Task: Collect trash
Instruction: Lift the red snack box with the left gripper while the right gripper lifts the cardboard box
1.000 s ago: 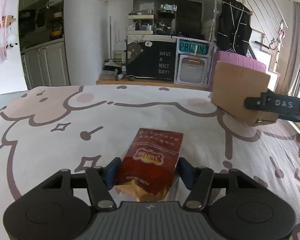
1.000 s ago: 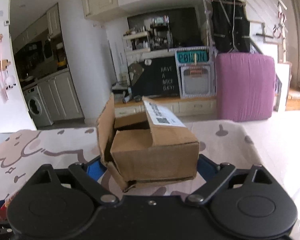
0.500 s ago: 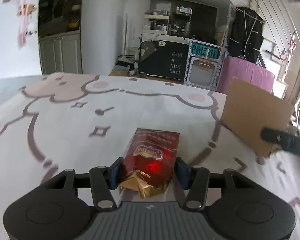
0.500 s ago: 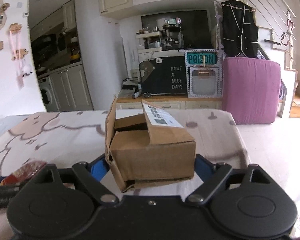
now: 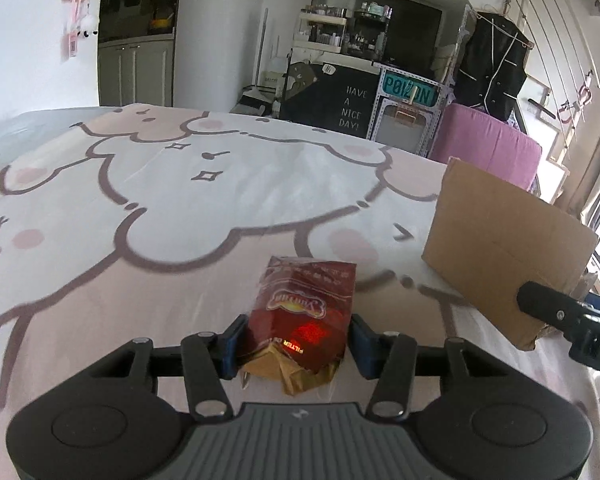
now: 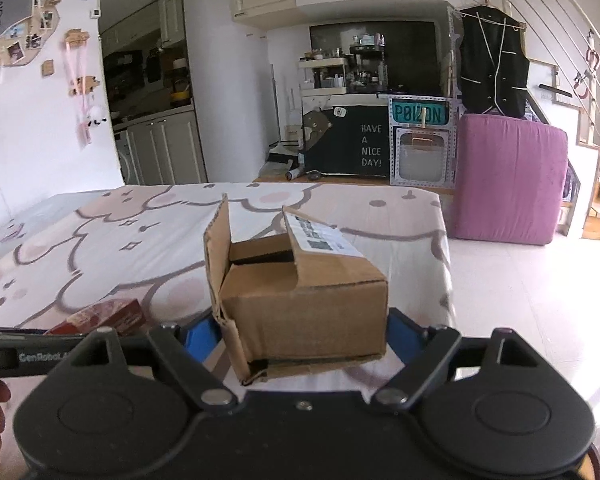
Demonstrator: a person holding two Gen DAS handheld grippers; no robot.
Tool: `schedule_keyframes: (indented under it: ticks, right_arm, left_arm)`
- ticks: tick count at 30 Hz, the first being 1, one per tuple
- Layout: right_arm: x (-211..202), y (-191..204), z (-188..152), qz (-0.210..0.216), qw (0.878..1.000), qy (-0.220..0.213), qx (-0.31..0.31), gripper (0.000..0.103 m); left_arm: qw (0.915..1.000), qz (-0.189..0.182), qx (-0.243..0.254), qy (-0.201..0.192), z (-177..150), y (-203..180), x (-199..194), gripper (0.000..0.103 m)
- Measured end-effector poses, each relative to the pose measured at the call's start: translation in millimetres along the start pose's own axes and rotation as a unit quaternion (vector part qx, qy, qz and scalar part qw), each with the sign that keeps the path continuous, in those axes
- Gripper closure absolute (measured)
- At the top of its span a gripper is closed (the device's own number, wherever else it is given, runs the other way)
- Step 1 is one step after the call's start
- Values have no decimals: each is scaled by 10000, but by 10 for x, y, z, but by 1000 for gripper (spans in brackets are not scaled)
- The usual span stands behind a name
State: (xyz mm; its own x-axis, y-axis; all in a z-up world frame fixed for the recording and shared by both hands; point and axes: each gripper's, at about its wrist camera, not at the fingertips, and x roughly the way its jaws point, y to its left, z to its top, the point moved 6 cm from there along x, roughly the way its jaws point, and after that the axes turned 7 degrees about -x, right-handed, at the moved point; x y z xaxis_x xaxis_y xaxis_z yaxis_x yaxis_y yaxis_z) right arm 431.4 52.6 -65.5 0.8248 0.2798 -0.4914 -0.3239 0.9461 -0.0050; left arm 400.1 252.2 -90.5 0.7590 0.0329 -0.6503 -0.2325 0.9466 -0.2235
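Both grippers have swept sideways over the bed (image 5: 204, 208) since a second ago. Left gripper (image 5: 296, 340) grips a red snack bag (image 5: 304, 312) between its blue pads; right gripper (image 6: 300, 336), jaws closing, clamps an open cardboard box (image 6: 300, 300) above the cartoon bedsheet.

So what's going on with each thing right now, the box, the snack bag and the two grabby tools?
Cardboard box: top flaps open, held up over the bed between the right tool's pads.
Snack bag: crumpled at its near end, held between the left tool's pads.
Left tool: shut on the snack bag.
Right tool: jaws closing, pressing on the box.
Bed cover: spread flat.
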Motion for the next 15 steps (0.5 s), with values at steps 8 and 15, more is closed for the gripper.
schedule_keyframes:
  ticks: [8,15]
  right_arm:
    - [-614,-30,-100,79,9999,-124,40,18]
    - [-1080,-203,-149,48,9994,-267,203,18]
  left_arm:
    - [9998,97,10,-162,-175,-100,-569,52]
    - [9989,166,178,-393,-192,-343,-1013,52]
